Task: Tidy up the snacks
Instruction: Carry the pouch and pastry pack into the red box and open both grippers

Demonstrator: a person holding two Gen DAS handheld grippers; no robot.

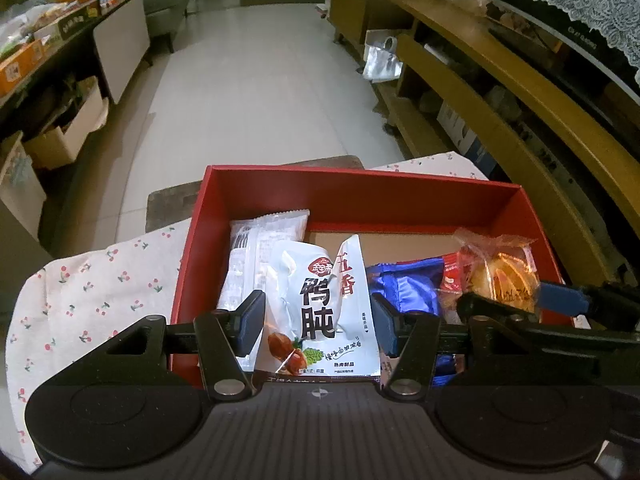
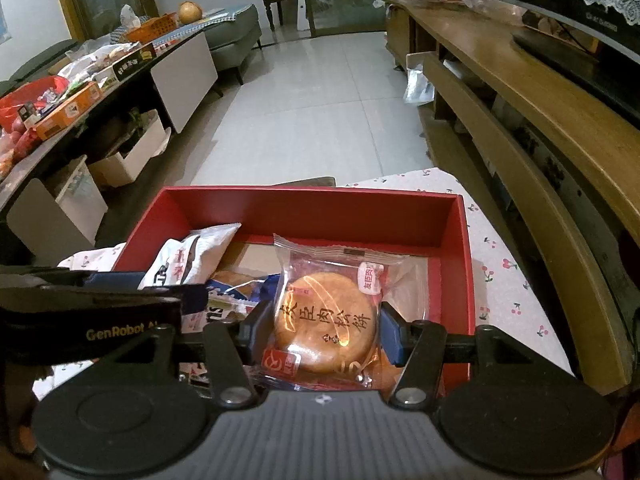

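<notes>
A red box [image 1: 360,194] [image 2: 312,208] stands on a cherry-print cloth. My left gripper [image 1: 318,322] is shut on a white duck-gizzard snack packet [image 1: 320,304], held over the box's near left part. My right gripper [image 2: 324,330] is shut on a clear-wrapped round pastry [image 2: 326,322], over the box's near right part; the pastry also shows in the left wrist view [image 1: 502,276]. In the box lie a clear white packet [image 1: 260,252] and a blue packet [image 1: 404,286]. The white packet also shows in the right wrist view [image 2: 188,258].
The cherry-print cloth [image 1: 88,292] [image 2: 508,264] covers a small table. A wooden TV cabinet [image 2: 520,92] runs along the right. A cluttered dark table [image 2: 80,92] with boxes beneath stands at left. Tiled floor [image 1: 260,80] lies beyond the box.
</notes>
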